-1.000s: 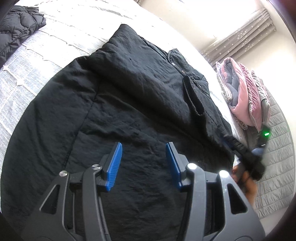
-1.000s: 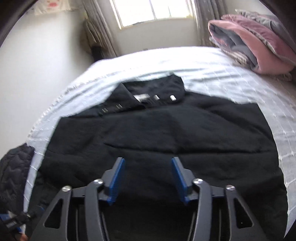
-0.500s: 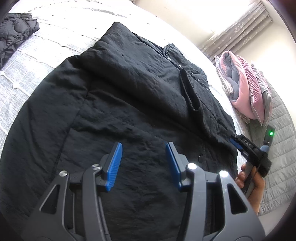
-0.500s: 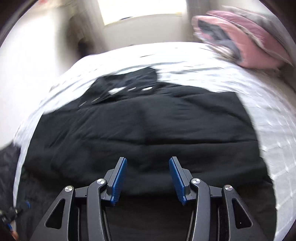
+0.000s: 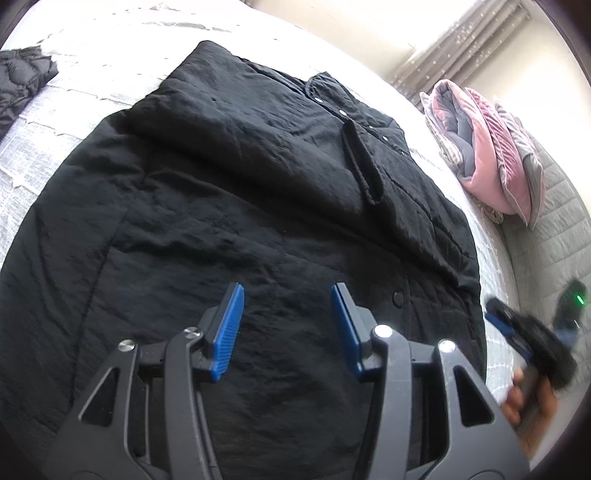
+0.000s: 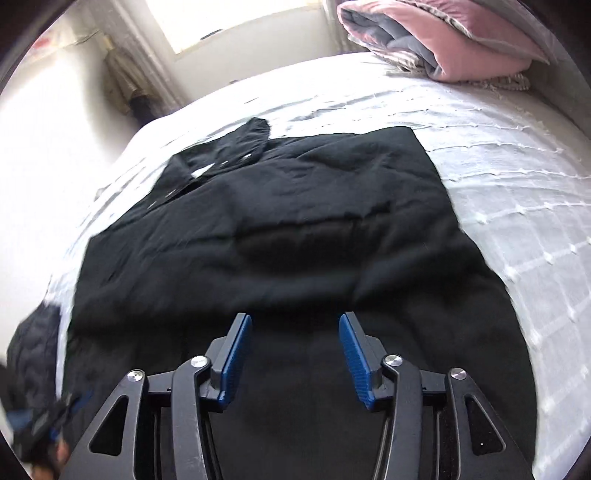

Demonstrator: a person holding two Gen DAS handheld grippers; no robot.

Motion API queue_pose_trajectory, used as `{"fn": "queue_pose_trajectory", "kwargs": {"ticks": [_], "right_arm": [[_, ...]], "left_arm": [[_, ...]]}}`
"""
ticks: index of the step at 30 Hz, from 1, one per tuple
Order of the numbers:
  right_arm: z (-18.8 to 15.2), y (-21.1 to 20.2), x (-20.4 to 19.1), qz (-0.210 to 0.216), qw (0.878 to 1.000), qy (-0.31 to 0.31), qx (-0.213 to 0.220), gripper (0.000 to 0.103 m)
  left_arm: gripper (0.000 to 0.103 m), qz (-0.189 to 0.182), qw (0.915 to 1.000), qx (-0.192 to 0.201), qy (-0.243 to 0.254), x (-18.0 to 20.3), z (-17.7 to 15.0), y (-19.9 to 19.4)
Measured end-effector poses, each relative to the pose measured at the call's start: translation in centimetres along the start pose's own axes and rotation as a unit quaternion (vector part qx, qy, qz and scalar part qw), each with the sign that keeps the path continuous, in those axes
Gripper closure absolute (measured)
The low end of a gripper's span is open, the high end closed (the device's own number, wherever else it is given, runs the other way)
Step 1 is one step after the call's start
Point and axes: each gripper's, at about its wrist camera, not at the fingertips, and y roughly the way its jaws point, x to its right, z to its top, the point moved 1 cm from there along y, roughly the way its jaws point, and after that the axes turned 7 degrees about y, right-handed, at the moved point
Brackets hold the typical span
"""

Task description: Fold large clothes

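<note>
A large black jacket [image 5: 236, 206] lies spread flat on the white bedspread [image 5: 110, 66], its collar and snap buttons toward the far side. My left gripper [image 5: 286, 295] hovers over the jacket's near part, blue pads apart, nothing between them. In the right wrist view the same jacket [image 6: 280, 229] fills the middle, sleeves folded in. My right gripper [image 6: 295, 325] hangs over its near hem with jaws opening and nothing between them. The right gripper [image 5: 532, 347] also shows blurred at the lower right of the left wrist view, held by a hand.
A folded pink and grey quilt [image 5: 484, 147] sits by the quilted grey headboard [image 5: 554, 229]. A black quilted garment [image 5: 18, 85] lies at the bed's left edge, seen too in the right wrist view [image 6: 33, 350]. A bright window [image 6: 236, 18] faces the bed.
The right gripper has swung sideways over the jacket toward its right edge, and its jaws have widened slightly. The left gripper has shifted a little; its jaws stay as they were.
</note>
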Motion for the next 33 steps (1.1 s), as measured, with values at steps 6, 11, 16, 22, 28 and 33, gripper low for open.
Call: {"fn": "queue_pose_trajectory", "kwargs": {"ticks": [6,11,16,22,28,33], "right_arm": [[-4.3,-4.4,2.1,0.032,0.999,0.009,0.001,0.036],[-5.4,-4.3,5.5,0.017,0.998,0.055,0.006,0.030],[-5.3,-3.5,6.1,0.034,0.997,0.070,-0.014,0.030],[-4.8,-4.1,6.3,0.039,0.997,0.070,-0.004,0.028],[-4.5,-3.9,7.6,0.035,0.995,0.090,-0.003,0.028],[-4.1,-4.3,8.8,0.027,0.993,0.113,0.006,0.028]], "left_arm": [[0.052,0.005,0.9995,-0.005,0.032,1.7,-0.6,0.2],[0.052,0.014,0.9989,-0.011,0.044,2.8,0.0,0.7],[0.052,0.003,0.9976,-0.002,0.069,5.9,2.7,0.6],[0.030,-0.011,0.9952,0.019,0.095,10.5,9.1,2.2],[0.027,0.021,0.9945,-0.041,0.094,11.6,13.5,9.0],[0.069,0.108,0.9904,-0.032,0.080,11.5,13.3,13.1]]}}
